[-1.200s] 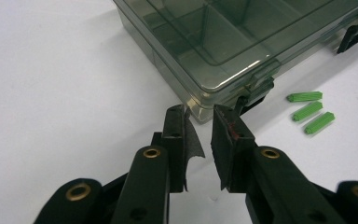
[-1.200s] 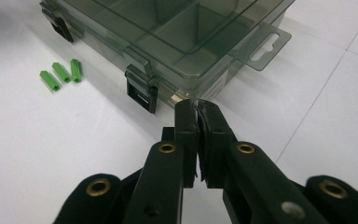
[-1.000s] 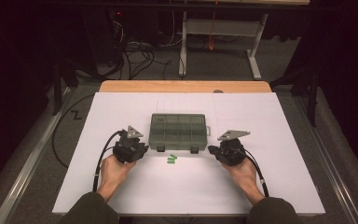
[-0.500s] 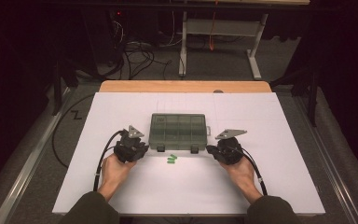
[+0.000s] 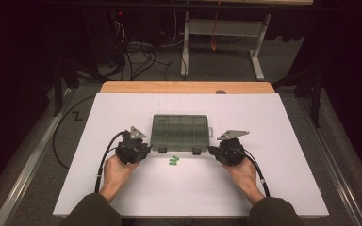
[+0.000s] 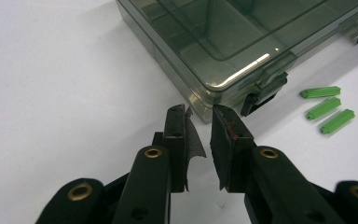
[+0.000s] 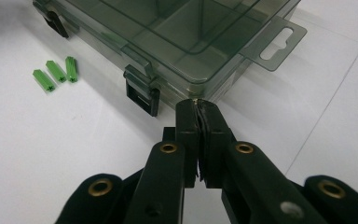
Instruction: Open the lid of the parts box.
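White tabletop (image 5: 169, 197) under dim light, dark floor and tangled cables beyond, and both hands are parked at the near corners of a smoky green plastic box (image 5: 180, 133) with its lid down. Left gripper (image 5: 143, 149) sits right at the box's near left corner; in the left gripper view its jaws stand slightly apart with nothing between them, the box corner (image 6: 214, 88) just ahead of the tips, not clearly touching. Off to that gripper's right lie three green wall plugs (image 6: 327, 109), side by side, just past a black latch (image 6: 261, 95). Right gripper (image 5: 213, 150) is clenched, pads pressed flat together on nothing, tips right up against the box's near right corner (image 7: 200, 88). From this gripper the plugs (image 7: 56, 72) lie off to its left, beyond the other latch (image 7: 142, 93). A hang tab (image 7: 275, 44) sticks out just ahead on its right.
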The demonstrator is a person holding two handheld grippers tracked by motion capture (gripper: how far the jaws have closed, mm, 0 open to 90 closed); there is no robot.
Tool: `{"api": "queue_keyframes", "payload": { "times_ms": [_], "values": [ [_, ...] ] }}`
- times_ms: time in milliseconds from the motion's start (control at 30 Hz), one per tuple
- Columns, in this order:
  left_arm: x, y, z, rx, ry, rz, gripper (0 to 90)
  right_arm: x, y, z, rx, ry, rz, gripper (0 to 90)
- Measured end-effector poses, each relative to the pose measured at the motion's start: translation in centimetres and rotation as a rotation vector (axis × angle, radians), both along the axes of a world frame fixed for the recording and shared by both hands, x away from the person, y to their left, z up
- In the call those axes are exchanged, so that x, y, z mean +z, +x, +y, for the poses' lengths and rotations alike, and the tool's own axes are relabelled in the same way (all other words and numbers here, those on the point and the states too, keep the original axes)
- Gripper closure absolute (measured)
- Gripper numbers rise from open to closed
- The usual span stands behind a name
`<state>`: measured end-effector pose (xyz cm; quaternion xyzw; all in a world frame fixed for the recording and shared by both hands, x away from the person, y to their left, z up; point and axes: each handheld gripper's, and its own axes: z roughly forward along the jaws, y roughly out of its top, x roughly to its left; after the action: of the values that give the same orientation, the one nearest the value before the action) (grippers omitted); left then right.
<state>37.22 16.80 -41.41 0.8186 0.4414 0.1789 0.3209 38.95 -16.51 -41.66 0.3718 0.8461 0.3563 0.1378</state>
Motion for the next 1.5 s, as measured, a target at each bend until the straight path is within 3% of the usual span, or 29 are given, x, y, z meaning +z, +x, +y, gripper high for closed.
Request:
{"api": "queue_keyframes", "payload": {
  "times_ms": [767, 1233, 1500],
  "values": [
    [0.1, -0.1, -0.2, -0.009, -0.007, -0.010, 68.8, 0.1, -0.1, 0.0, -0.006, 0.008, -0.012, 88.5],
    [0.3, 0.0, -0.7, -0.018, -0.005, -0.022, 71.4, 0.4, -0.3, -0.1, -0.006, 0.030, -0.024, 88.5],
    [0.9, 0.2, -1.0, -0.013, 0.003, -0.054, 58.7, 1.0, -0.3, -0.3, -0.007, 0.042, -0.034, 88.5]
  ]
}}
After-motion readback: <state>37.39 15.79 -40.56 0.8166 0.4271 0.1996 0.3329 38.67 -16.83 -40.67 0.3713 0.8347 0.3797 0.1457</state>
